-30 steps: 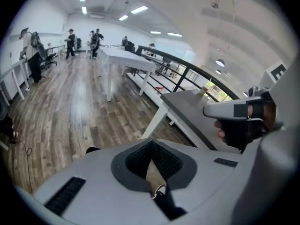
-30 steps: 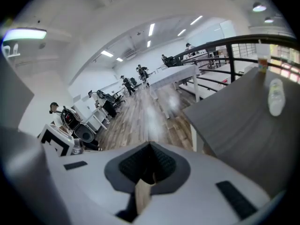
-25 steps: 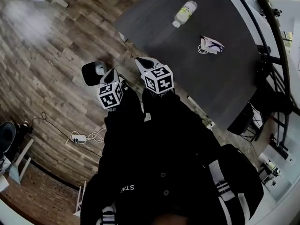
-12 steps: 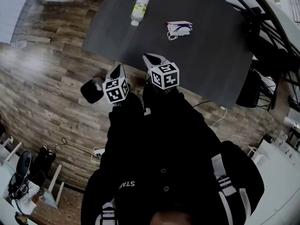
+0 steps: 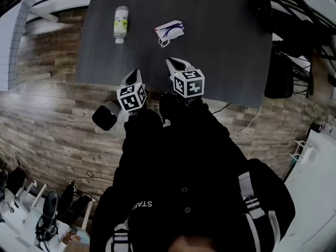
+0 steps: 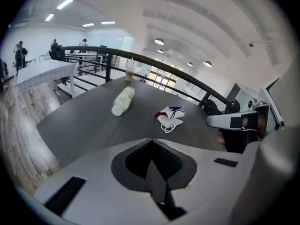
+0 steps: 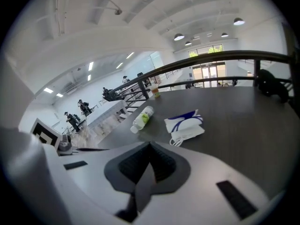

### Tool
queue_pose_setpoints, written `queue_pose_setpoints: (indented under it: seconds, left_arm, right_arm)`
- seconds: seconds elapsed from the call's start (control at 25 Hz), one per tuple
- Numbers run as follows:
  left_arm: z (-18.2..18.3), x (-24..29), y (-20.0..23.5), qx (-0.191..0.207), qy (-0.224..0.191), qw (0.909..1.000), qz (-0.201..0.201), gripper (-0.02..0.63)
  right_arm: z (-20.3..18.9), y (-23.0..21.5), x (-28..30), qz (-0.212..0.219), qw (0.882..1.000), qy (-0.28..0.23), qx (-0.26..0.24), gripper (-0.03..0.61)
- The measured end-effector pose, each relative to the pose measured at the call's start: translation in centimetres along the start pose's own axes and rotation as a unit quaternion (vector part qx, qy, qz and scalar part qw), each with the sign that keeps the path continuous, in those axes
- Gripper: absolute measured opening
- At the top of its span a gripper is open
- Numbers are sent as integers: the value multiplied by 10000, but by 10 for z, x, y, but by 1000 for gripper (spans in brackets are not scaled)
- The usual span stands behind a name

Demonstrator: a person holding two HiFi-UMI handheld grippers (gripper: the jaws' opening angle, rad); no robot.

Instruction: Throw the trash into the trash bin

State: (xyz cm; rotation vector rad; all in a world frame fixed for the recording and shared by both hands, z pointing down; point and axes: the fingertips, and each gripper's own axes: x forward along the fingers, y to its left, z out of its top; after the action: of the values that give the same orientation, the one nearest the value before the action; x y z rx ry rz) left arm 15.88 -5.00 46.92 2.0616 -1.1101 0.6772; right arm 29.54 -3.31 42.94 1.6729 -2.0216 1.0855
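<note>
A clear plastic bottle (image 5: 121,23) with a yellow-green label lies on its side on the dark table (image 5: 220,41). A white and blue face mask (image 5: 169,31) lies to its right. My left gripper (image 5: 135,73) and right gripper (image 5: 173,62) hang side by side over the table's near edge, both shut and empty. In the left gripper view the bottle (image 6: 123,101) and the mask (image 6: 169,118) lie ahead, apart from the jaws. The right gripper view shows the bottle (image 7: 142,118) and the mask (image 7: 185,125) ahead too. A black round bin (image 5: 105,117) stands on the floor at my lower left.
A cup with a drink (image 6: 129,73) stands at the table's far edge by a dark railing (image 6: 154,62). A black box (image 5: 278,75) and cables (image 5: 247,122) lie right of the table. Wood floor (image 5: 47,114) spreads to the left. People stand far off (image 7: 75,118).
The view has swung so the table now lies straight ahead. Both grippers have moved from over the floor to the table's near edge, and the black bin now sits behind and left of them.
</note>
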Motion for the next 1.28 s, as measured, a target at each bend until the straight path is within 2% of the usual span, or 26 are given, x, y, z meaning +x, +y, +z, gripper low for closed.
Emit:
queue_pose_setpoints:
  seconds: [0.44, 0.64, 1.12, 1.2, 1.28]
  left_arm:
    - [35, 63, -75, 579, 128, 9972, -453, 2]
    - [46, 84, -90, 736, 178, 9959, -491, 2]
    - [94, 134, -95, 1587, 59, 9865, -399, 5]
    - [94, 140, -96, 1694, 144, 9845, -425, 32]
    - [92, 148, -98, 1801, 264, 9822, -462, 93]
  right_arm:
    - [20, -84, -18, -483, 9966, -317, 588, 15]
    - [19, -104, -15, -561, 9949, -314, 778, 15]
    - [22, -134, 13, -500, 9938, -226, 972, 15]
    - [22, -138, 15, -495, 9936, -199, 995, 15]
    - [21, -143, 17, -503, 9933, -178, 1029, 15]
